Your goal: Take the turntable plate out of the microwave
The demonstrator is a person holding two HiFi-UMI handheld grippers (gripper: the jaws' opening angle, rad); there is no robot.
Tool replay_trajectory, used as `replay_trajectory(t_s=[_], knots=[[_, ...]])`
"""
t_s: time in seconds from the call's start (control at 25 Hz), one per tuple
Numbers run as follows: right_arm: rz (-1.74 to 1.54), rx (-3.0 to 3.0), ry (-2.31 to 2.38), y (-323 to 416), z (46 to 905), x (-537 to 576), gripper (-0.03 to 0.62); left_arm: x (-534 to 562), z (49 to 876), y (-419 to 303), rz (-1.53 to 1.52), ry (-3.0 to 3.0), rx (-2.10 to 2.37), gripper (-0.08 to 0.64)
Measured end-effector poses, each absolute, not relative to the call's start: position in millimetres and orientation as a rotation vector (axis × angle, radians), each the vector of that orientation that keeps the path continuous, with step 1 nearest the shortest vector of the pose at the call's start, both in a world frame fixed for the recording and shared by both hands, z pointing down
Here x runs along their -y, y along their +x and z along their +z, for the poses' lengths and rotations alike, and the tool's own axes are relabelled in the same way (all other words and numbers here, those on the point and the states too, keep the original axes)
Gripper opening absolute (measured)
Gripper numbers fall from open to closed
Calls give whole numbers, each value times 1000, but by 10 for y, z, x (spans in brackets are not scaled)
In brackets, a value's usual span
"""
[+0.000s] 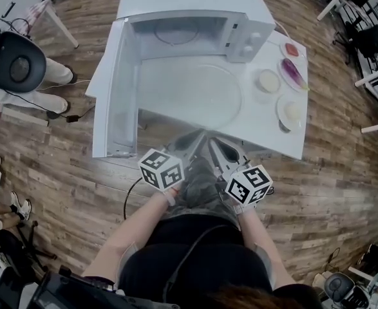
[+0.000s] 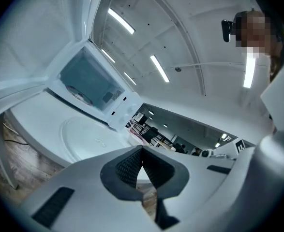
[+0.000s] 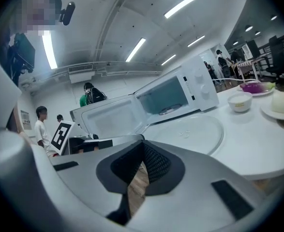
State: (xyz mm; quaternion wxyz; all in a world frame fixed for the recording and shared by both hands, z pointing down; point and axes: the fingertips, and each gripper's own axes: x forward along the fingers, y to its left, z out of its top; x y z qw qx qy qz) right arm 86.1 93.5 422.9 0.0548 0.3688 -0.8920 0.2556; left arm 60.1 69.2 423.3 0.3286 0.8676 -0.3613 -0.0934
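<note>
Up on the head: looks steeply down from high above onto the whole bench point(image 1: 266, 131), the open microwave point(image 1: 195, 31), the turntable plate point(image 1: 189, 95), and the left tool point(image 1: 190, 140) and right tool point(image 1: 222, 148) low in the picture.

On the left tool point(image 2: 142, 151): low by the bench edge, tipped sideways, looking along the jaws, close to the microwave point(image 2: 91, 83) and turntable plate point(image 2: 91, 139).

On the right tool point(image 3: 142, 146): just as low, looking at the same microwave point(image 3: 171, 95) and turntable plate point(image 3: 190, 132).

Shared by all three: microwave, turntable plate, bench top.

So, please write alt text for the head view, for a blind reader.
A round clear glass turntable plate lies on the white table before the open white microwave. The left gripper and the right gripper are shut and empty.
</note>
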Motion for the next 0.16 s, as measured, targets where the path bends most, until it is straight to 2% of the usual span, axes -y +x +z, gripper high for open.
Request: replay_trajectory(t_s=[0.16], knots=[[768,2689,1109,800,4239,-1063,20,-799,4282,536,-186,2266,991,12]])
